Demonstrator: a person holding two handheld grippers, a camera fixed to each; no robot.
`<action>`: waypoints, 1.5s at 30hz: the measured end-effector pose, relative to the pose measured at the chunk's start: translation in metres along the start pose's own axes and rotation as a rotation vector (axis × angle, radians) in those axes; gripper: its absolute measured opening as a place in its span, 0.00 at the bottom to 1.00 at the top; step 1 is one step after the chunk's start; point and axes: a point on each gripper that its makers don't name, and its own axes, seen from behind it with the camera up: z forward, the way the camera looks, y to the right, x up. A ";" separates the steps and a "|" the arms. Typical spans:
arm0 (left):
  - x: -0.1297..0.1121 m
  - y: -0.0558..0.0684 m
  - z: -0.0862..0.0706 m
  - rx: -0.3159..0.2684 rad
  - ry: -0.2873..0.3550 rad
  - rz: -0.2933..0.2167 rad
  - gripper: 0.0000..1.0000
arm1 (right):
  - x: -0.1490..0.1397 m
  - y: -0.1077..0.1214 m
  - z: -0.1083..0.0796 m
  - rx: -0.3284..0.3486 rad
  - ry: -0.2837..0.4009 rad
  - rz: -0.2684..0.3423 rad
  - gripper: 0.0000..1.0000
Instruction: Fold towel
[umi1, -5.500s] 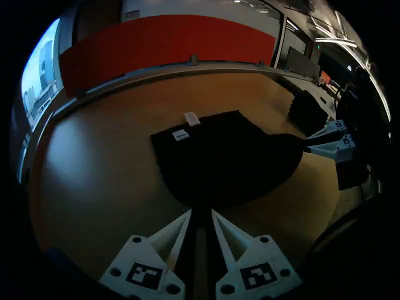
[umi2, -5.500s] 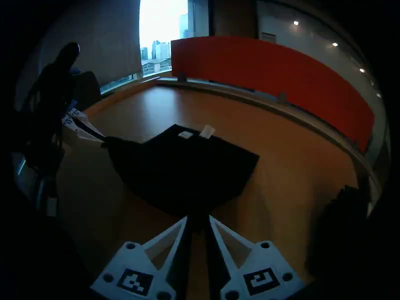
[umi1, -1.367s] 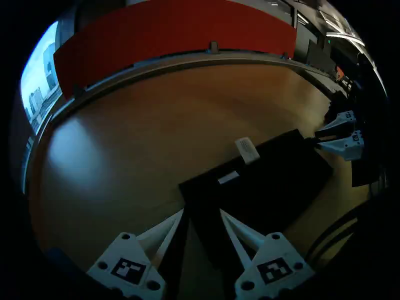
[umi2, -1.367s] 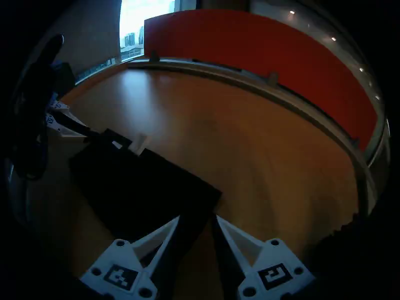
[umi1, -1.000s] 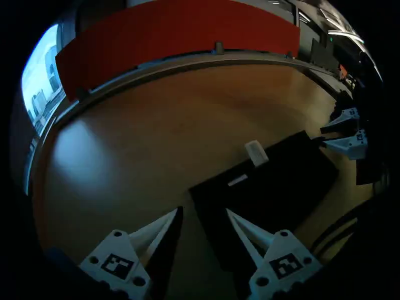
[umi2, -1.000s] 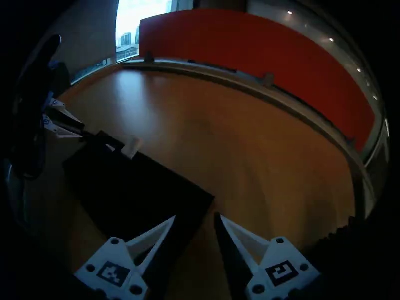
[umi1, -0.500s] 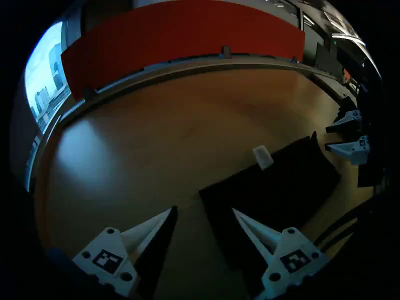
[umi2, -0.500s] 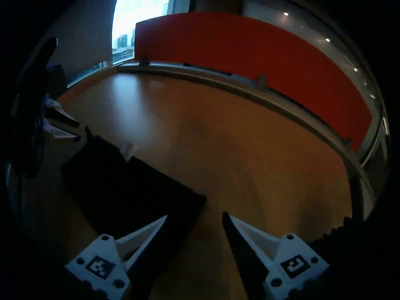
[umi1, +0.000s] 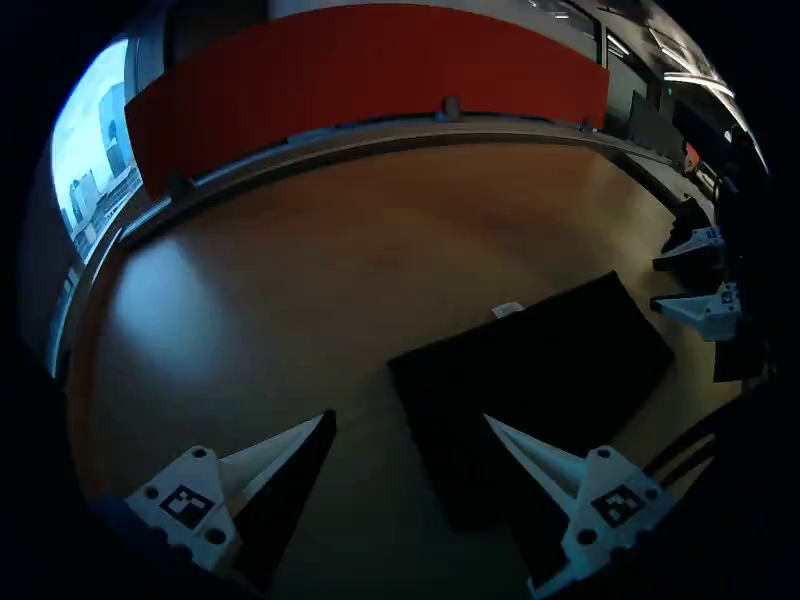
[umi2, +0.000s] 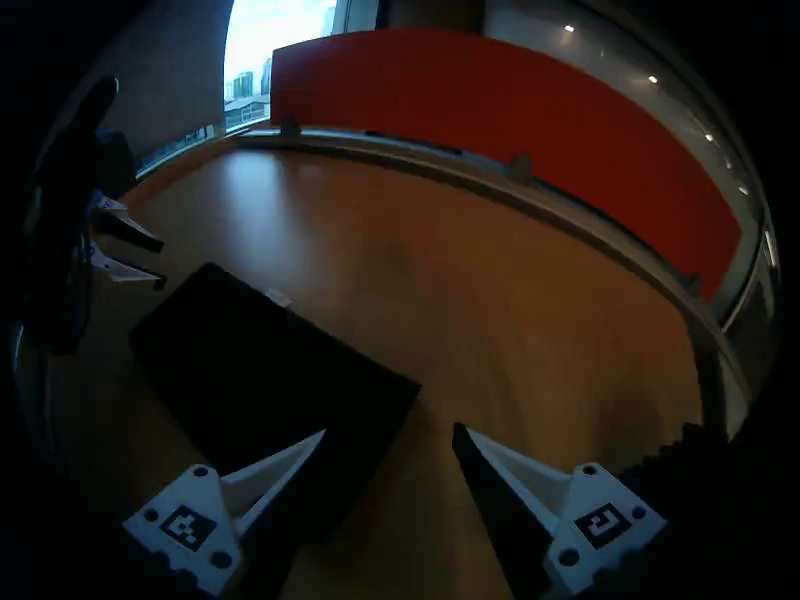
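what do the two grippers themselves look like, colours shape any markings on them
Both are built alike. The left gripper and the right gripper each have two pale white fingers shaped like long wedges that taper to a point, with dark inner faces. The wide base of each finger carries a square black-and-white marker.

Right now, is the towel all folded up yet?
Looks nearly done. The black towel lies flat on the wooden table as a neat folded rectangle, its white tag peeking out at one edge. Nothing is in hand: the left gripper and right gripper are both open. Left: maybe one more fold, if a smaller bundle is wanted.
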 end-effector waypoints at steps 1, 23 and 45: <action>-0.001 0.000 -0.001 0.000 -0.001 -0.002 0.98 | -0.001 -0.001 -0.001 0.001 0.000 0.001 0.88; -0.045 0.010 -0.038 0.002 -0.011 -0.077 0.98 | -0.037 -0.027 -0.041 0.007 -0.008 0.034 0.88; -0.074 0.007 -0.060 0.027 -0.017 -0.140 0.98 | -0.050 -0.039 -0.051 0.050 -0.013 0.012 0.88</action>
